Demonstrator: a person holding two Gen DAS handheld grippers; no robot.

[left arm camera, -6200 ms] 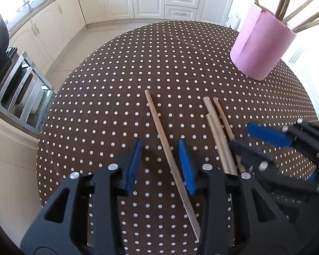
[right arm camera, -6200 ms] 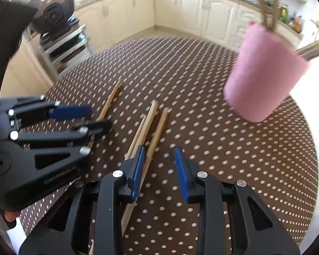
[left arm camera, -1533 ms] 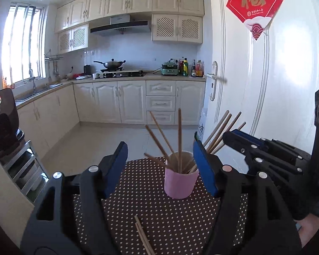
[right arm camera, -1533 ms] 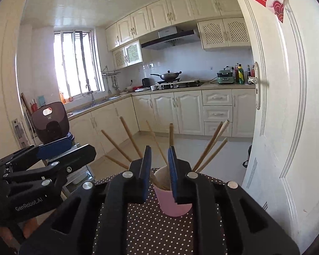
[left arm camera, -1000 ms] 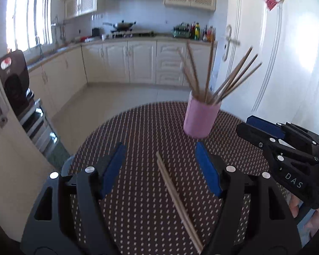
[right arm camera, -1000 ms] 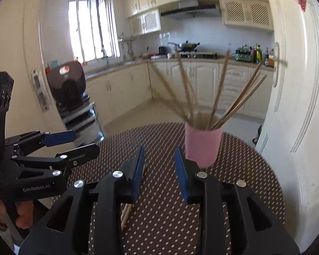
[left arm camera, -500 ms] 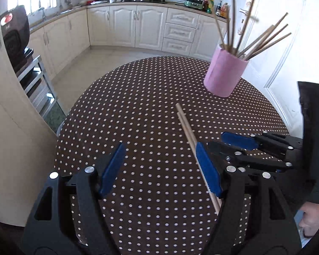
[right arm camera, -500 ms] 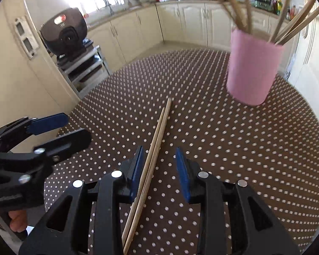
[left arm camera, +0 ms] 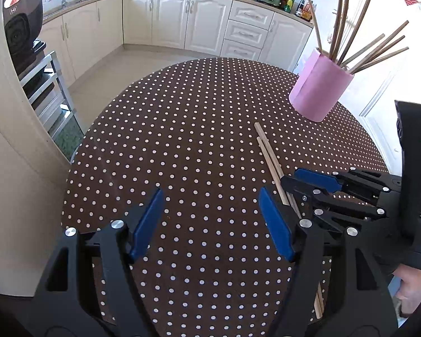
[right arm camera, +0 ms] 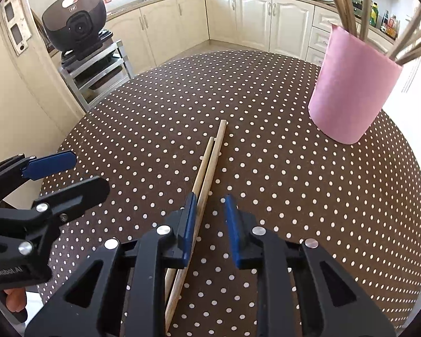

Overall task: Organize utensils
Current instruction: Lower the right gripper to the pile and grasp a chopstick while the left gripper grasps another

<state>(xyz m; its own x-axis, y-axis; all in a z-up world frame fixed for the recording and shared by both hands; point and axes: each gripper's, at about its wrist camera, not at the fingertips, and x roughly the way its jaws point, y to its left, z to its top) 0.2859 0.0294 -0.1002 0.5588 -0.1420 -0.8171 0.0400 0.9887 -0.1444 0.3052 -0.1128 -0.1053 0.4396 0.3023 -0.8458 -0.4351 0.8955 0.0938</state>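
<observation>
Right gripper (right arm camera: 209, 205): low over the table, jaws narrowly apart after just closing further; pads (right arm camera: 188, 224) not pressing on anything.
Chopsticks (right arm camera: 210, 163): two wooden sticks lying side by side on the cloth, running under the left pad, with only one partly in the gap.
Pink cup (right arm camera: 350, 90): upright at far right, more sticks standing in it.
Table (right arm camera: 294, 182): round, brown cloth with white dots.
Left gripper (right arm camera: 64, 174): at the left edge, jaws apart, nothing between them.
Background: black cooker (right arm camera: 74, 25) on a metal rack, cream cabinets.
</observation>
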